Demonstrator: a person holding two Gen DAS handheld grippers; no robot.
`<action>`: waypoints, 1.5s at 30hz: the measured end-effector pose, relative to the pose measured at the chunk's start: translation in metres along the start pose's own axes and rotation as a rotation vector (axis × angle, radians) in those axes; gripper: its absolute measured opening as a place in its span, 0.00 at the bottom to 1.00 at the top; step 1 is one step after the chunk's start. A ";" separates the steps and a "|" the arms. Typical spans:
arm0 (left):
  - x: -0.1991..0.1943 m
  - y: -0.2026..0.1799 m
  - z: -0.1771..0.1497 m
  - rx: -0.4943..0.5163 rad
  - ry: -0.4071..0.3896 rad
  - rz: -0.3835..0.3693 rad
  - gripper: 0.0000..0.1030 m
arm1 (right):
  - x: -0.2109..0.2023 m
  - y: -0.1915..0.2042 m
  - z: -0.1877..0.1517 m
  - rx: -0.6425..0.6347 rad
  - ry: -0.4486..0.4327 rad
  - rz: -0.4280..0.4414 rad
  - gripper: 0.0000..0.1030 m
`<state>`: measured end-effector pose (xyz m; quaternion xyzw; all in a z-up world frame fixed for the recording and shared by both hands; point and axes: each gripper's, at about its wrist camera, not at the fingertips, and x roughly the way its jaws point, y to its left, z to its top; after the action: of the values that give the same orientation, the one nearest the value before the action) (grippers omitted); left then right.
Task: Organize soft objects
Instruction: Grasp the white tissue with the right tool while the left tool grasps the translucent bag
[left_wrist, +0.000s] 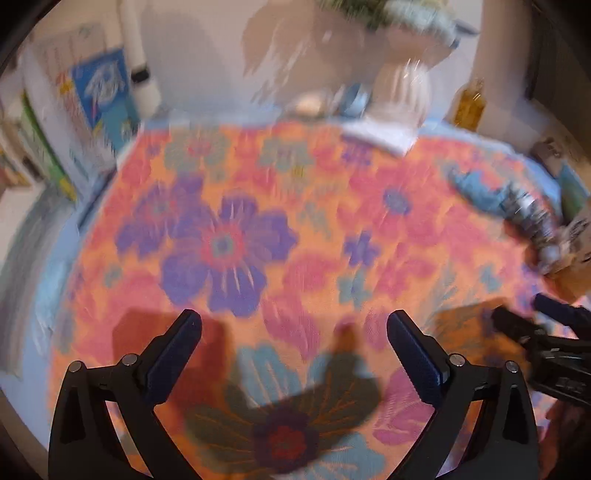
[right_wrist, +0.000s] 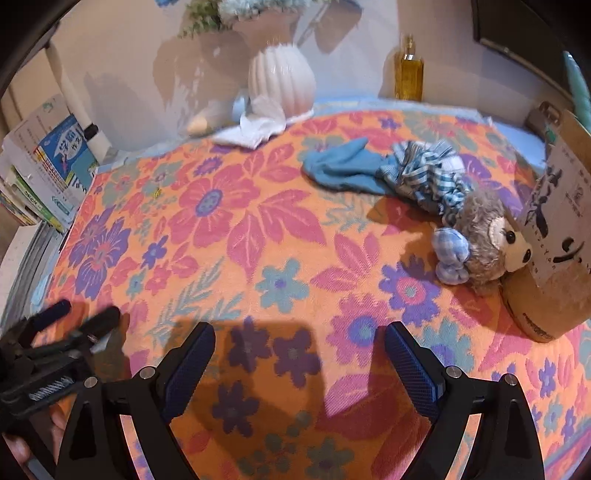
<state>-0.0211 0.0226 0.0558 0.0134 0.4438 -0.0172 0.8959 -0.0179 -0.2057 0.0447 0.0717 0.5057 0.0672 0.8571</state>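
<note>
Both claws hovering over a flowered orange cloth (right_wrist: 258, 229) spread on the counter, nothing between the fingers of either.

Left claw (left_wrist: 293, 350): spread wide, empty, above a bare stretch of cloth near the front edge. Left wrist view badly blurred, so fine detail there hard to tell. Also visible at the lower left of the right wrist view, jaws apart, part of a hand behind it.

Right claw (right_wrist: 299, 358): spread wide too, empty, pointing down at bare cloth with shadows of the fingers falling across the flowers. Seen from the left wrist view as a dark shape at the right edge.

Soft things gathered at the right side of the cloth, well apart from both claws:
- blue sock (right_wrist: 340, 170), lying flat and crumpled toward the back right
- striped blue-and-white cloth (right_wrist: 424, 173), bunched, touching the sock's right end
- stuffed bear (right_wrist: 487, 240) with a checked blue bow, lying on its side, head against a brown paper bag (right_wrist: 550, 258); striped cloth touching its back

Paper bag lying at the right edge, mouth facing left toward the bear.

Along the back wall: white ribbed vase (right_wrist: 282, 77), crumpled white tissue (right_wrist: 255, 127) at its foot, bottle of amber liquid (right_wrist: 408, 72) further right. Stack of books (right_wrist: 55, 166) off the left edge of the counter.
</note>
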 end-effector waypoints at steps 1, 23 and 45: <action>-0.017 0.002 0.016 0.020 -0.028 -0.004 0.98 | -0.004 0.002 0.008 0.003 0.015 0.014 0.89; 0.197 -0.021 0.221 0.188 -0.084 -0.088 0.96 | 0.131 0.032 0.197 -0.026 -0.088 0.067 0.99; 0.057 -0.007 0.124 0.082 -0.206 -0.025 0.45 | 0.038 0.041 0.122 -0.146 -0.239 0.107 0.09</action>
<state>0.1118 0.0100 0.0858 0.0426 0.3485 -0.0476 0.9351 0.1051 -0.1650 0.0787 0.0437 0.3892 0.1406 0.9093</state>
